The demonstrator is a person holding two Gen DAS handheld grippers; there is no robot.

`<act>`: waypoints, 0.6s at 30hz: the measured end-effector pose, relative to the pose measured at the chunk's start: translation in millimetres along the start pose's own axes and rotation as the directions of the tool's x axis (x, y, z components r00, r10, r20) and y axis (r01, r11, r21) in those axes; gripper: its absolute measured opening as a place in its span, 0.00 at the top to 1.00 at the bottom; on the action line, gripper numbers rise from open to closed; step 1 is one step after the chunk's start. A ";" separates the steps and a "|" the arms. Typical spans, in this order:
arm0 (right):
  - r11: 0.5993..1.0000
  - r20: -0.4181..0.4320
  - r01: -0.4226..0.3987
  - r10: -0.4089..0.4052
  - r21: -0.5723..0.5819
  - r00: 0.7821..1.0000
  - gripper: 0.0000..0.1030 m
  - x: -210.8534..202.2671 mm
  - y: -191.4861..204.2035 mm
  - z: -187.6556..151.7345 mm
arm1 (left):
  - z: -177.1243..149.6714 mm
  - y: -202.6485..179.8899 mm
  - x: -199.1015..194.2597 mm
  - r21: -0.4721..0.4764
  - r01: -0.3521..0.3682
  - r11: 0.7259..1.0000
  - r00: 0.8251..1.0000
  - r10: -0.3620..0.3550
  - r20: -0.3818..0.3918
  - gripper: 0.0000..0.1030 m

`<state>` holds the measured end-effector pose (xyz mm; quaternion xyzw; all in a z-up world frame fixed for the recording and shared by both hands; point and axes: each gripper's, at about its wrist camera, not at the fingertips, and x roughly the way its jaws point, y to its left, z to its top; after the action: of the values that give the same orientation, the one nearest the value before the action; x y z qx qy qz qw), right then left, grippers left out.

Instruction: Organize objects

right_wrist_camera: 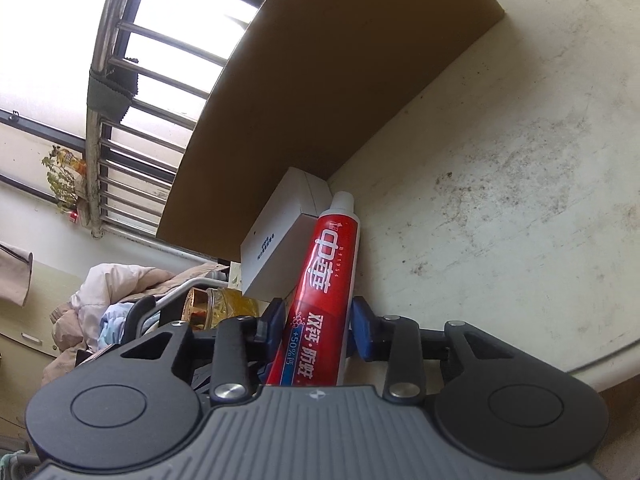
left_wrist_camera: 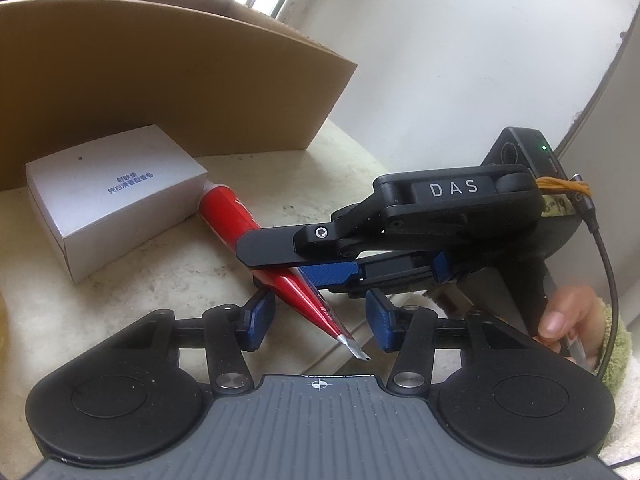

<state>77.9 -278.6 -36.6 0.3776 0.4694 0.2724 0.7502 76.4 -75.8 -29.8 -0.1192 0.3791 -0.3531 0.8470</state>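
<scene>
A red toothpaste tube (left_wrist_camera: 236, 220) lies slanted on the pale table, its white cap touching a white box (left_wrist_camera: 116, 196). My right gripper (left_wrist_camera: 280, 264) comes in from the right and is shut on the tube's middle. In the right wrist view the tube (right_wrist_camera: 324, 280) runs between the blue pads (right_wrist_camera: 362, 332) of the right gripper (right_wrist_camera: 316, 328), next to the white box (right_wrist_camera: 280, 240). My left gripper (left_wrist_camera: 320, 320) is open, its blue pads either side of the tube's crimped tail without touching it.
A tall brown cardboard sheet (left_wrist_camera: 168, 76) stands behind the box, also in the right wrist view (right_wrist_camera: 320, 80). The stained table (right_wrist_camera: 500, 200) extends right to a rounded edge. A yellow jar (right_wrist_camera: 224, 308) stands by the box. A barred window (right_wrist_camera: 160, 60) and clothes are beyond.
</scene>
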 end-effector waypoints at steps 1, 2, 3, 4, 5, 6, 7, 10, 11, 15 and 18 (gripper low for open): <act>1.000 0.003 0.000 0.000 0.001 1.000 0.63 -0.4 -0.4 -0.3 | 0.5 0.5 0.1 -0.005 0.004 1.000 1.000 -0.004 -0.001 0.49; 1.000 0.006 -0.002 0.002 0.003 1.000 0.63 -0.7 -0.8 -0.5 | 1.0 1.2 0.3 -0.010 0.006 1.000 1.000 -0.006 -0.001 0.49; 1.000 0.008 -0.005 0.005 0.007 1.000 0.63 -1.3 -1.4 -0.7 | 1.2 1.5 0.5 -0.010 0.006 1.000 1.000 -0.006 0.002 0.49; 1.000 0.010 -0.005 0.005 0.008 1.000 0.63 -2.2 -2.0 -0.7 | -1.8 -1.8 3.8 -0.008 0.005 1.000 1.000 -0.005 0.003 0.49; 1.000 0.012 -0.005 0.004 0.008 1.000 0.63 -3.2 -2.5 -0.9 | -2.1 -2.2 4.1 -0.008 0.007 1.000 1.000 -0.007 0.004 0.49; 1.000 0.015 -0.003 0.003 0.007 1.000 0.63 -4.5 -2.7 -1.1 | -2.6 -2.7 4.2 -0.006 0.008 1.000 1.000 -0.008 0.006 0.49; 1.000 0.018 -0.004 0.004 0.007 1.000 0.64 -5.7 -3.1 -1.5 | -3.5 -3.8 4.3 -0.002 0.007 1.000 1.000 -0.007 0.008 0.50; 1.000 0.031 -0.025 0.024 0.017 0.999 0.67 -9.8 -4.5 -1.7 | -5.9 -8.4 4.2 0.025 -0.010 1.000 1.000 0.010 0.015 0.51; 0.999 0.032 -0.031 0.030 0.020 0.999 0.68 -10.6 -5.3 -1.9 | -6.3 -9.2 4.3 0.025 -0.008 1.000 1.000 0.007 0.015 0.51; 0.999 0.036 -0.040 0.039 0.032 0.999 0.68 -11.0 -8.5 -2.4 | -7.4 -12.1 5.3 0.026 -0.006 1.000 1.000 0.006 0.013 0.51; 0.999 0.034 -0.038 0.037 0.027 0.999 0.68 -11.3 -7.4 -2.5 | -8.6 -15.0 5.4 0.029 -0.009 1.000 1.000 0.008 0.011 0.51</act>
<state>71.4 -290.6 -37.7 0.4011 0.4533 0.2735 0.7476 65.0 -89.7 -31.7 -0.1074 0.3697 -0.3542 0.8522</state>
